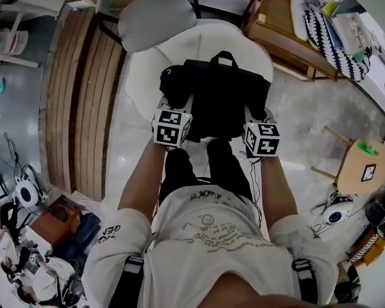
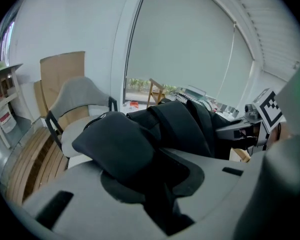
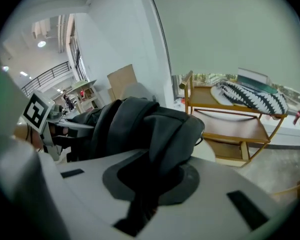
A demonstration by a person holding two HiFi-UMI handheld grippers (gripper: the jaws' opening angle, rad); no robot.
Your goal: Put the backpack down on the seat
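Observation:
A black backpack hangs over the white round seat of a chair, its top handle pointing away from me. My left gripper is shut on the backpack's left side, with dark fabric bunched between its jaws. At the bag's right side my right gripper is shut on the backpack as well, black cloth filling its jaws. Whether the bag rests on the seat I cannot tell. The fingertips are hidden by the fabric in every view.
The chair's grey backrest stands beyond the bag. A wooden shelf unit with a striped cushion is at the right. Wooden slats cover the floor at the left. A small round wooden stool stands at the lower right.

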